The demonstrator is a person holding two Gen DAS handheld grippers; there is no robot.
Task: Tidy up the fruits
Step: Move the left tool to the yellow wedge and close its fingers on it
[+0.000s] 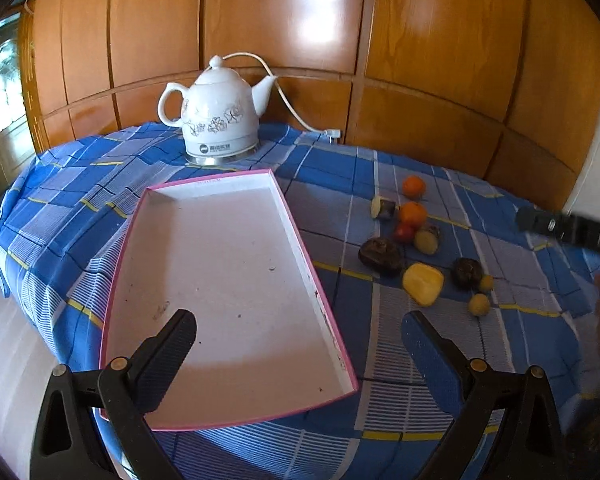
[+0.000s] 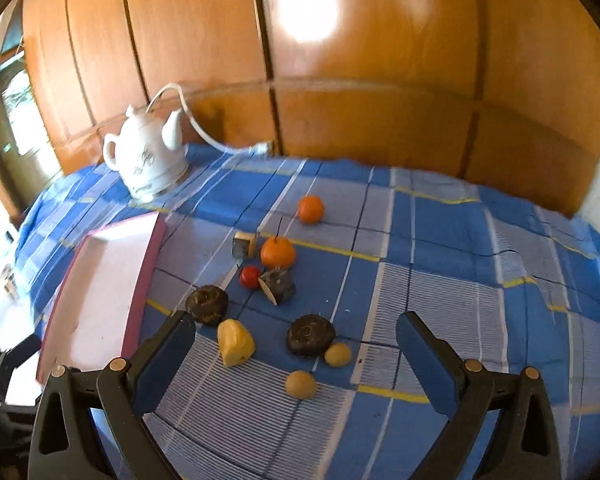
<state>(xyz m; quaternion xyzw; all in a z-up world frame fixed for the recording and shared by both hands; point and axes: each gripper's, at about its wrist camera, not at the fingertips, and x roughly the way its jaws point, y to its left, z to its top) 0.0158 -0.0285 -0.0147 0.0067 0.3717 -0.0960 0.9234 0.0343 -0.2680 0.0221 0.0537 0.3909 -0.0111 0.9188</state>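
A shallow white box with a pink rim (image 1: pixel 320 300) lies on the blue checked tablecloth, empty; it shows at the left in the right wrist view (image 2: pixel 152 256). Loose fruits lie to its right: two oranges (image 2: pixel 278 252) (image 2: pixel 311 209), a small red fruit (image 2: pixel 250 277), a yellow piece (image 2: pixel 235 342), two dark round fruits (image 2: pixel 207 304) (image 2: pixel 311 335), two small yellow-green fruits (image 2: pixel 301 384), and cut pieces (image 2: pixel 278 285). My left gripper (image 1: pixel 300 344) is open over the box's near right edge. My right gripper (image 2: pixel 296 344) is open above the near fruits, holding nothing.
A white ceramic kettle (image 1: pixel 216 116) with a cord (image 1: pixel 296 112) stands at the back of the table (image 2: pixel 460 264). Wooden panelled doors (image 1: pixel 420 60) stand behind. The table drops off at the left (image 1: pixel 8 272). The right gripper shows at the left view's right edge (image 1: pixel 572 228).
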